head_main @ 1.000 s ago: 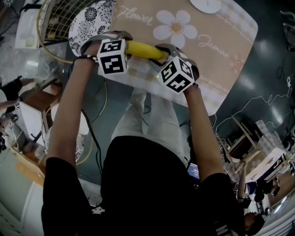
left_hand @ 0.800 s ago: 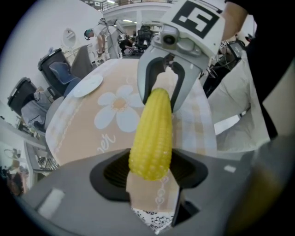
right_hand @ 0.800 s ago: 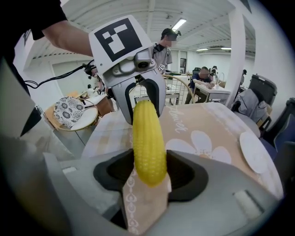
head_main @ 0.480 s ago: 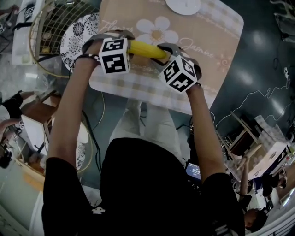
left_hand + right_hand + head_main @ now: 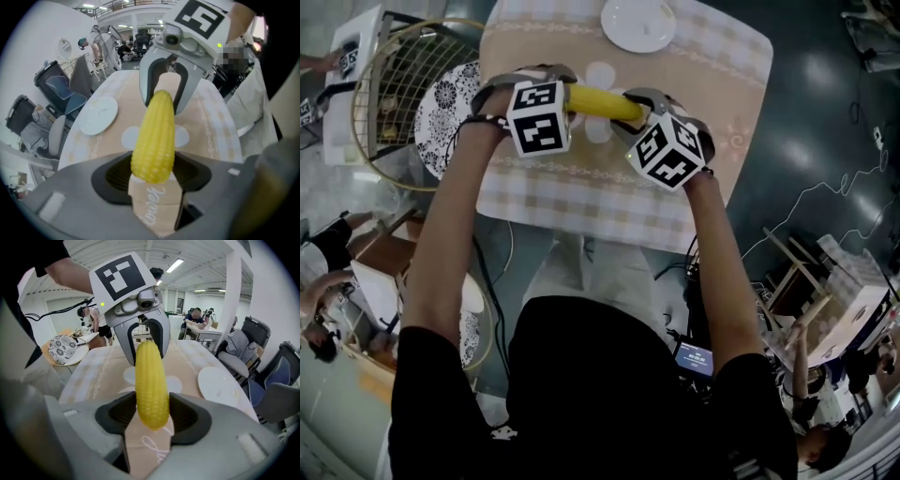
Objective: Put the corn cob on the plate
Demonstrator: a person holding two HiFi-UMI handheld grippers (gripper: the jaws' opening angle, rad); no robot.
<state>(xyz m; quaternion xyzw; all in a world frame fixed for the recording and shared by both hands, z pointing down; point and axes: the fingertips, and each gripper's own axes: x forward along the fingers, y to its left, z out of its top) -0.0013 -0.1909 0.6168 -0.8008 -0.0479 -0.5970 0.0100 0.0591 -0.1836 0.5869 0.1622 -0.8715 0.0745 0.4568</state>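
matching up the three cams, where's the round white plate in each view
Head view: round white plate at the top edge, just right of centre.
Left gripper view: left of centre, left of the yellow corn cob.
Right gripper view: right of centre, right of the cob.
Shared landmark: the cob, in all three views.

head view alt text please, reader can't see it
A person holds a yellow corn cob by its ends between the left gripper and right gripper, over a beige flowered table. A white plate sits at the table's far edge.
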